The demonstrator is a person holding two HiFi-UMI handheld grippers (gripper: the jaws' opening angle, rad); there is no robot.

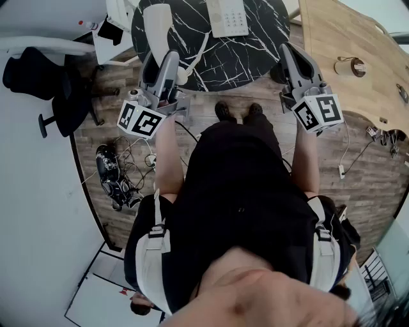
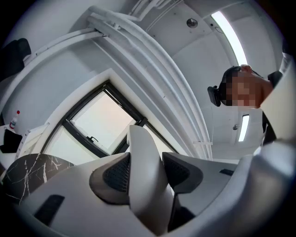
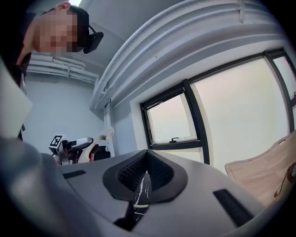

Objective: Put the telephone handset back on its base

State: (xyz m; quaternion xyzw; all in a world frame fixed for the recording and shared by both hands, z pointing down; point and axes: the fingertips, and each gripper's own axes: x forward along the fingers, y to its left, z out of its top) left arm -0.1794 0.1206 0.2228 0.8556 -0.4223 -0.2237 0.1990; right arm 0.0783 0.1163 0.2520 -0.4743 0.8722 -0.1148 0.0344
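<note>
The white telephone handset [image 1: 158, 25] is held up over the left part of the round black marble table [image 1: 249, 60]. My left gripper [image 1: 165, 64] is shut on its lower end. In the left gripper view the handset [image 2: 144, 152] stands upright between the two dark pads [image 2: 119, 173], which press on both its sides. A white cord [image 1: 199, 51] runs from it toward the white telephone base [image 1: 228, 17] at the table's far side. My right gripper [image 1: 289, 60] hovers at the table's right edge, shut with its pads [image 3: 132, 172] touching and nothing between them.
A light wooden table [image 1: 339, 32] with a roll of tape [image 1: 350, 66] stands at the right. At the left are a black office chair [image 1: 38, 76] and a tangle of cables on the floor [image 1: 118, 175]. The person's shoes [image 1: 238, 112] are at the marble table's near edge.
</note>
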